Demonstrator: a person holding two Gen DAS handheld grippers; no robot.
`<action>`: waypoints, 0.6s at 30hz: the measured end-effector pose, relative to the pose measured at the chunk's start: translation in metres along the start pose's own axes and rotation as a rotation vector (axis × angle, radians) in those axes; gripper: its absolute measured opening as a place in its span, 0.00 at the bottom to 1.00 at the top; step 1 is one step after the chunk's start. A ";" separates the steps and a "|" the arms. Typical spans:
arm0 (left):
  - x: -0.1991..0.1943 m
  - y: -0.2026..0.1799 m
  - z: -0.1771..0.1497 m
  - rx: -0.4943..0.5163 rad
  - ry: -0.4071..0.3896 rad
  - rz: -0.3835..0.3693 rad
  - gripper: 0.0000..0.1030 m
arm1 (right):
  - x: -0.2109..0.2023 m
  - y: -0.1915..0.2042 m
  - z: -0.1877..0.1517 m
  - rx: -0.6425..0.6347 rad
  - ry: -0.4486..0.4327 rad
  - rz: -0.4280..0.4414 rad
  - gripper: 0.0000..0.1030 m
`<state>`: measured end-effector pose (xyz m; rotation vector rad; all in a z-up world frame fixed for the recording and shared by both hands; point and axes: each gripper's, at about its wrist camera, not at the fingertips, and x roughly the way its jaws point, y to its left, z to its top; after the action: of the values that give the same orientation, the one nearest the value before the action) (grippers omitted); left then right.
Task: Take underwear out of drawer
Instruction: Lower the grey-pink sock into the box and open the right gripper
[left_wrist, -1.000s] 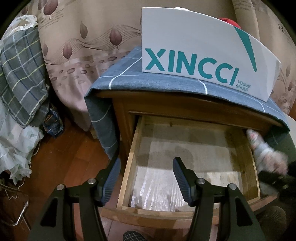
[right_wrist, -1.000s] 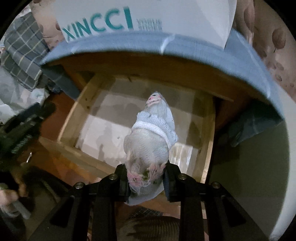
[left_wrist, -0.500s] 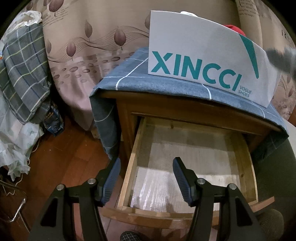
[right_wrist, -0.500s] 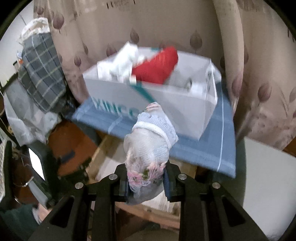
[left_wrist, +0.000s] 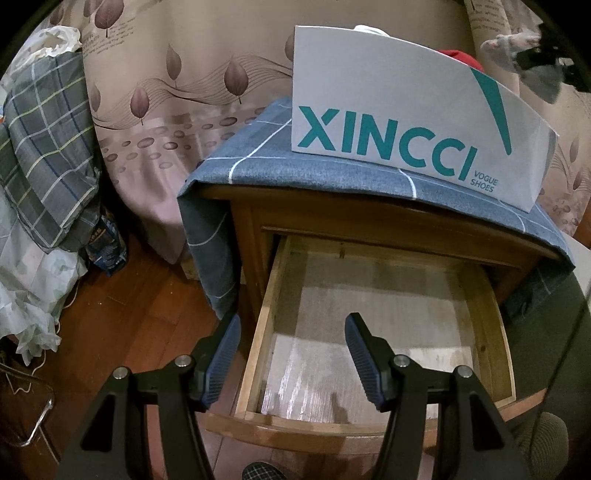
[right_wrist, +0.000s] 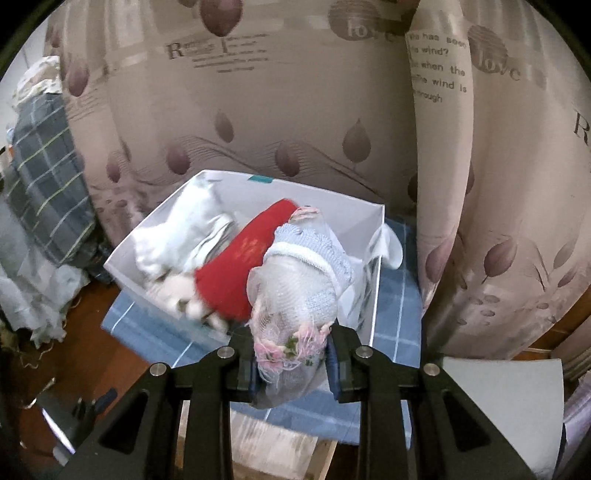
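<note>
White mesh underwear (right_wrist: 295, 295) with pink trim sat clamped in the right tool (right_wrist: 291, 363), held above the open shoe box (right_wrist: 373, 236) on the cloth-covered nightstand (left_wrist: 332, 177). The left tool (left_wrist: 291, 354) hung with jaws apart over the bare drawer (left_wrist: 266, 314). Releasing well inside the box walls, beside the red garment (right_wrist: 240, 269), would likely stop it snagging the rim.

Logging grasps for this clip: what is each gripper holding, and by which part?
Right gripper pinches the underwear at its pink-flowered lace end. Left gripper holds nothing, jaws apart.
</note>
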<state>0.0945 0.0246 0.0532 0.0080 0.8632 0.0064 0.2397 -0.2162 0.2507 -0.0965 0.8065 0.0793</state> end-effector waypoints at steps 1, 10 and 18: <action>0.000 0.000 0.000 0.002 0.000 -0.002 0.59 | 0.006 -0.002 0.004 0.002 0.003 -0.007 0.26; 0.002 0.001 0.001 -0.006 0.013 -0.014 0.59 | 0.057 -0.005 0.027 0.007 0.039 -0.062 0.27; 0.006 -0.001 0.002 -0.015 0.029 -0.024 0.59 | 0.095 -0.014 0.035 0.028 0.071 -0.087 0.29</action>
<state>0.0996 0.0232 0.0500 -0.0167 0.8919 -0.0091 0.3318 -0.2228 0.2069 -0.1082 0.8727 -0.0182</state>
